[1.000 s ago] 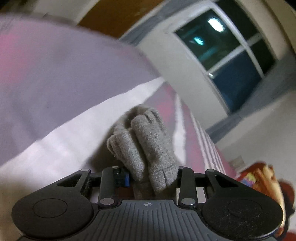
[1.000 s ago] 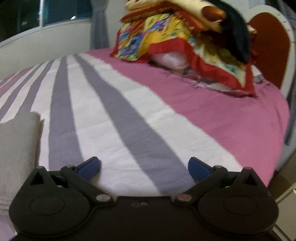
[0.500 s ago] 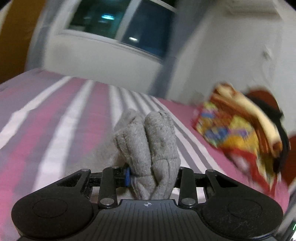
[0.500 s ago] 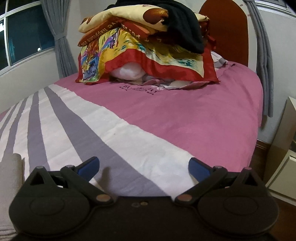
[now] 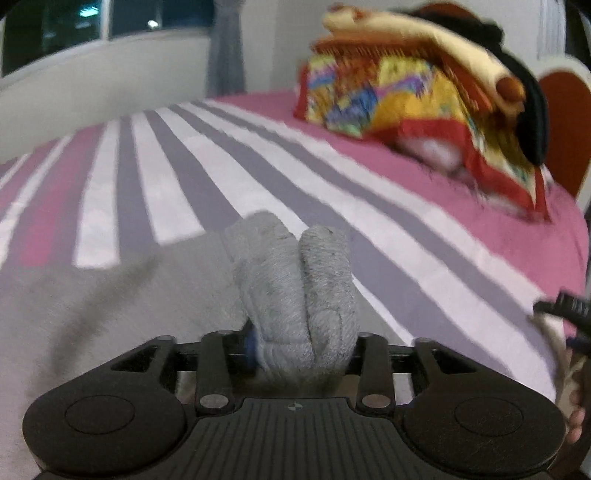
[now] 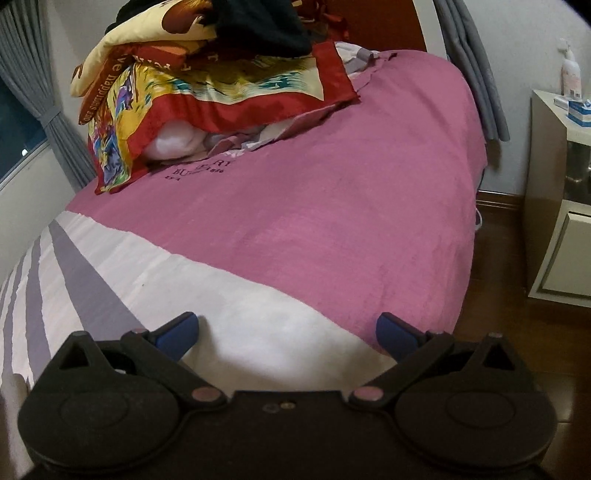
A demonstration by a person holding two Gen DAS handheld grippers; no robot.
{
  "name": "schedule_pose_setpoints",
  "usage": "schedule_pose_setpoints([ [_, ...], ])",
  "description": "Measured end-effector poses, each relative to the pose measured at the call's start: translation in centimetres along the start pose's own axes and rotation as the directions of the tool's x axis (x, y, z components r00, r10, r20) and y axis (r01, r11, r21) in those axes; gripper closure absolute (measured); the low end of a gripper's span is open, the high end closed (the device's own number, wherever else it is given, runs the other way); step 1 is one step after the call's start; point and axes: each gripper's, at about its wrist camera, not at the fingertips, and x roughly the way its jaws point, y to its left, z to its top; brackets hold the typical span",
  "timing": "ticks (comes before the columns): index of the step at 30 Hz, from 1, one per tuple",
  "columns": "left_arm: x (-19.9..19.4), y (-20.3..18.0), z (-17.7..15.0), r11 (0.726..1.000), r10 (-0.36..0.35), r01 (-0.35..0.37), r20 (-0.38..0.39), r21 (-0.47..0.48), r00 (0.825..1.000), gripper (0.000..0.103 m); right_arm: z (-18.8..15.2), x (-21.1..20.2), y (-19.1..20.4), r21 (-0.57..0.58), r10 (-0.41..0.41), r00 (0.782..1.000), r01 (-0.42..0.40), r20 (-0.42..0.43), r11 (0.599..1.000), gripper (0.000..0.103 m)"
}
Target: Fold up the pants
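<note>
The grey fleece pants (image 5: pixel 291 291) bulge up in two thick folds between the jaws of my left gripper (image 5: pixel 301 349), which is shut on them. More grey cloth (image 5: pixel 103 306) trails off to the left over the bed. My right gripper (image 6: pixel 287 332) is open and empty, its blue pads (image 6: pixel 177 330) wide apart just above the bed's white and pink cover. The right gripper's edge (image 5: pixel 565 306) shows at the far right of the left wrist view. The pants are out of the right wrist view.
The bed cover (image 6: pixel 332 221) is pink with white and grey stripes (image 5: pixel 166 177). A pile of colourful bedding and pillows (image 6: pixel 207 85) sits at the head. A white bedside cabinet (image 6: pixel 557 206) stands to the right on a wood floor; a curtained window (image 5: pixel 92 22) lies beyond.
My left gripper has swung round to the right with the pants still in it, now facing the bedding pile. My right gripper has turned right too, and the pants left its view.
</note>
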Motion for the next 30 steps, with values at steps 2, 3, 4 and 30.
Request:
schedule_pose_setpoints([
  [2,0.9,-1.0,-0.1,0.997,-0.081,0.081,-0.023,0.008,0.996,0.017,0.1,0.1,0.1,0.001,-0.001,1.0,0.001,0.0,1.0,0.0],
  [3,0.7,-1.3,-0.1,0.995,-0.098,0.098,-0.024,0.005,0.995,0.017,0.1,0.1,0.1,0.002,0.001,1.0,-0.001,0.001,1.0,0.0],
  [4,0.2,-1.4,0.0,0.995,-0.102,0.102,-0.01,0.004,0.995,0.017,0.2,0.1,0.0,0.003,0.002,1.0,-0.002,0.003,1.0,0.0],
  [30,-14.9,13.1,-16.9,0.95,0.257,-0.239,0.069,-0.199,0.964,0.017,-6.1,-10.2,15.6,-0.359,0.668,0.673,-0.737,-0.317,0.573,0.041],
])
